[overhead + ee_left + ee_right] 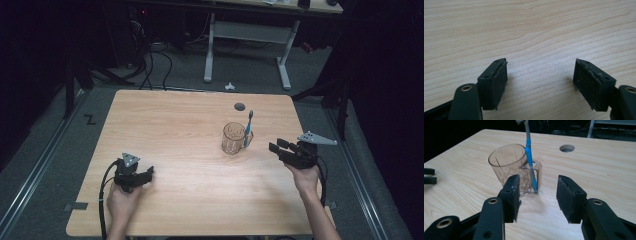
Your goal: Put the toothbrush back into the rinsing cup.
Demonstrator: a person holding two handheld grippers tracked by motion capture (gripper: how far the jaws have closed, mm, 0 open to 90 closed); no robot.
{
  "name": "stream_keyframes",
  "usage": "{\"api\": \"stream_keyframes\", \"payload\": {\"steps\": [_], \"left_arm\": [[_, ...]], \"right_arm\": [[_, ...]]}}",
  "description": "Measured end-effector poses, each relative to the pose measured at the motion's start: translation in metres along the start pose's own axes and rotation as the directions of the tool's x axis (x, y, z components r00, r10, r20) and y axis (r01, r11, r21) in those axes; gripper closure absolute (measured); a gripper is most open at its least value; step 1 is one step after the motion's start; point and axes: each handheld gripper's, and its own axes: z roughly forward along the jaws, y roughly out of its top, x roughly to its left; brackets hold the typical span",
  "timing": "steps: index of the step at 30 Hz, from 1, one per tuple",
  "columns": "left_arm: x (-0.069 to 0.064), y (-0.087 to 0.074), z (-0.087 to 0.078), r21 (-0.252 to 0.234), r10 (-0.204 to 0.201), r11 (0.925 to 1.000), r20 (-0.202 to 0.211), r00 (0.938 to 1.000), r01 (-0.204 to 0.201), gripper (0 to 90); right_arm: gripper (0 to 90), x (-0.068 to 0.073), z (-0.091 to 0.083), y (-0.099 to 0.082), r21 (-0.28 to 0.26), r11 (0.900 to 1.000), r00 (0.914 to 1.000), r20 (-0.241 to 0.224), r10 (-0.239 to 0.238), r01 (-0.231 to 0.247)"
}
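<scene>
A clear glass mug [233,138] stands upright right of the table's middle. A blue toothbrush [249,127] stands against its handle side, head up. In the right gripper view the toothbrush [530,160] passes through the loop of the mug's [507,163] handle, with its lower end on the wood. My right gripper [274,146] is just right of the mug and points at it. Its jaws are open [537,195] with nothing between the pads, and the brush stands a little ahead of the gap. My left gripper [149,173] rests low over bare wood at the front left, open [540,75] and empty.
A round cable hole [239,106] lies in the wooden table [175,120] behind the mug. A white desk frame [247,45] and cables stand on the floor beyond the far edge. The left gripper's jaw tips [429,175] show at the left edge of the right gripper view.
</scene>
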Motion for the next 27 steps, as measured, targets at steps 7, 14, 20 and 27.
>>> {"api": "stream_keyframes", "payload": {"steps": [7, 14, 20, 27], "left_arm": [[0.0, 0.0, 0.0, 0.0, 0.0, 1.0, 0.0, 1.0, 0.0, 28.0], [0.0, 0.0, 0.0, 0.0, 0.0, 1.0, 0.0, 1.0, 0.0, 28.0], [0.0, 0.0, 0.0, 0.0, 0.0, 1.0, 0.0, 1.0, 0.0, 28.1], [0.0, 0.0, 0.0, 0.0, 0.0, 1.0, 0.0, 1.0, 0.0, 28.0]], "right_arm": [[54.7, -0.005, -0.001, -0.013, 0.018, 0.9996, 0.9997, 0.005, 0.024, -0.024], [56.3, -0.006, 0.003, -0.025, 0.03, 0.9989, 0.9992, 0.022, 0.034, -0.035], [57.9, -0.01, 0.006, -0.036, 0.048, 0.9976, 0.9982, 0.037, 0.048, -0.05], [59.6, -0.013, 0.01, -0.047, 0.08, 0.9953, 0.9969, 0.06, 0.051, -0.055]]}}
